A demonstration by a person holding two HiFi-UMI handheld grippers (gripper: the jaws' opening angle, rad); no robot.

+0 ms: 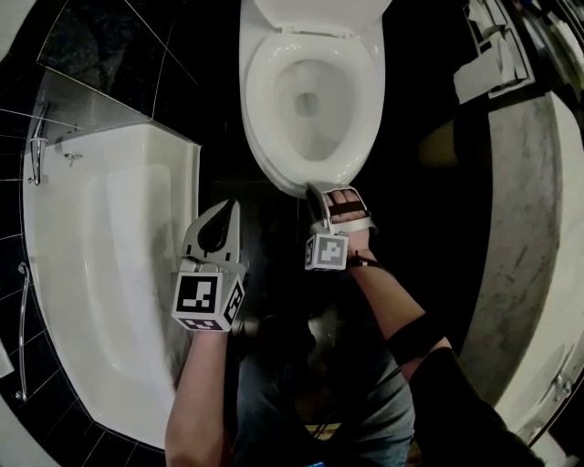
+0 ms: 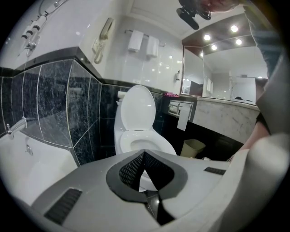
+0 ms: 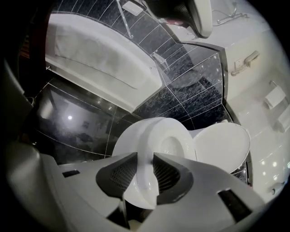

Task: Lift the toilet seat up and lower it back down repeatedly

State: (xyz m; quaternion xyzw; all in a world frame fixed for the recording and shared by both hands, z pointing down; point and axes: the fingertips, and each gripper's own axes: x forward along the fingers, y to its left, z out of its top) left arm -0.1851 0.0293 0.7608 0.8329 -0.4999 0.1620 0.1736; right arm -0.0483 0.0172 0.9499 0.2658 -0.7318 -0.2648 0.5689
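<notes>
1. Tongs on the person's right side, the right gripper point(image 1: 317, 189) point(image 3: 145, 156), pinch the front rim of the white oval plastic toilet seat point(image 1: 258, 91) point(image 2: 131, 136) point(image 3: 149, 129). The rim fills the space between the two jaws, and both pads lie against it.
2. The toilet seat stretches away from the right gripper's tips and lies low over the bowl. Whether it rests fully on the bowl cannot be told.
3. Beyond the seat's far end from that gripper, the white rounded toilet lid point(image 1: 319, 11) point(image 2: 138, 106) point(image 3: 222, 145) stands raised.
4. The left gripper point(image 1: 233, 205) point(image 2: 144, 154) hangs in the air near the right gripper, on its left and clear of the toilet. Its jaws are pressed together at the tips with nothing between them.
5. The toilet lies ahead of the left gripper, well apart from its tips.
6. Just to the left of the left gripper runs the long white bathtub point(image 1: 119, 146) point(image 2: 27, 167) point(image 3: 99, 59), backed by a black tiled wall point(image 2: 59, 104) point(image 3: 195, 86).
7. To the right of the right gripper stands a grey marble counter point(image 1: 525, 228) point(image 2: 222, 118).
8. Ahead and to the right of the left gripper, a small beige waste bin point(image 2: 194, 147) sits below that counter.
</notes>
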